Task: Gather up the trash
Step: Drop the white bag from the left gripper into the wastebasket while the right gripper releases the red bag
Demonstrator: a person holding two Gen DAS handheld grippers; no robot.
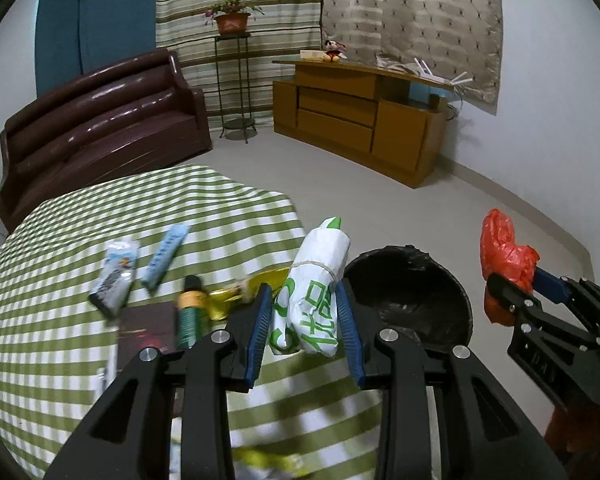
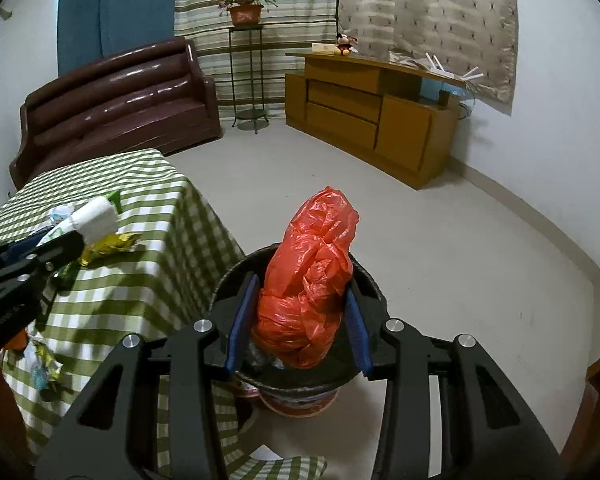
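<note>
My left gripper is shut on a white paper bundle with green print, tied with string, held above the table's right edge beside the bin. My right gripper is shut on a crumpled red plastic bag and holds it right over the black-lined trash bin. The bin also shows in the left wrist view, with the right gripper and red bag to its right. The left gripper with the white bundle shows at the left of the right wrist view.
On the green checked table lie two blue-white wrappers, a green-orange tube and a gold wrapper. More wrappers lie at the table's near edge. A brown sofa and a wooden cabinet stand behind.
</note>
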